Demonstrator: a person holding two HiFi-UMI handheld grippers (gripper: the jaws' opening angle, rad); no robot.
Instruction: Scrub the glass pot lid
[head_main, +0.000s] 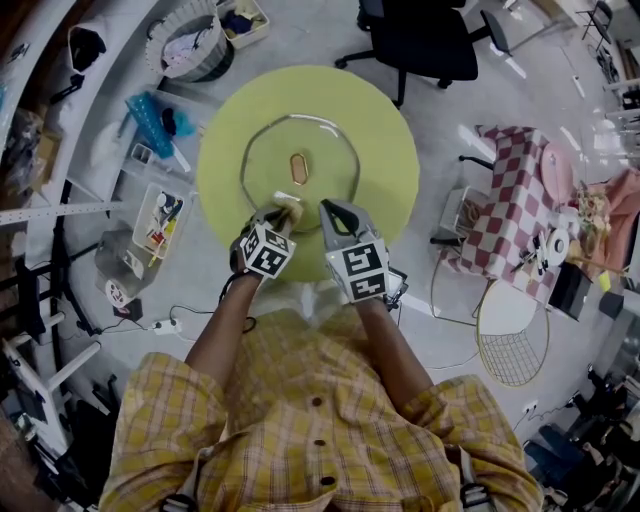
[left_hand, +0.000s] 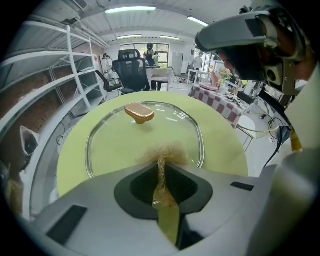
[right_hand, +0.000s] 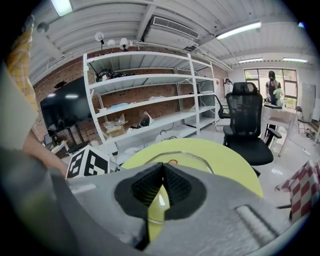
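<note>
A glass pot lid (head_main: 325, 150) with a tan knob (head_main: 299, 167) lies flat on a round yellow-green table (head_main: 390, 130). My left gripper (head_main: 283, 214) is shut on a tan fibrous scrubber (head_main: 288, 207) at the lid's near rim. In the left gripper view the scrubber (left_hand: 162, 152) fans out from the shut left gripper (left_hand: 161, 170) onto the lid (left_hand: 120, 142), short of the knob (left_hand: 139, 113). My right gripper (head_main: 333, 212) hovers beside it, shut and empty. In the right gripper view the right gripper (right_hand: 161, 172) points at the lid (right_hand: 187, 159).
A black office chair (head_main: 420, 40) stands beyond the table. To the right are a checkered-cloth table (head_main: 510, 200) and a wire stool (head_main: 512, 335). White shelving (head_main: 60, 150), bins and a basket (head_main: 190, 45) crowd the left. The table edge runs just under both grippers.
</note>
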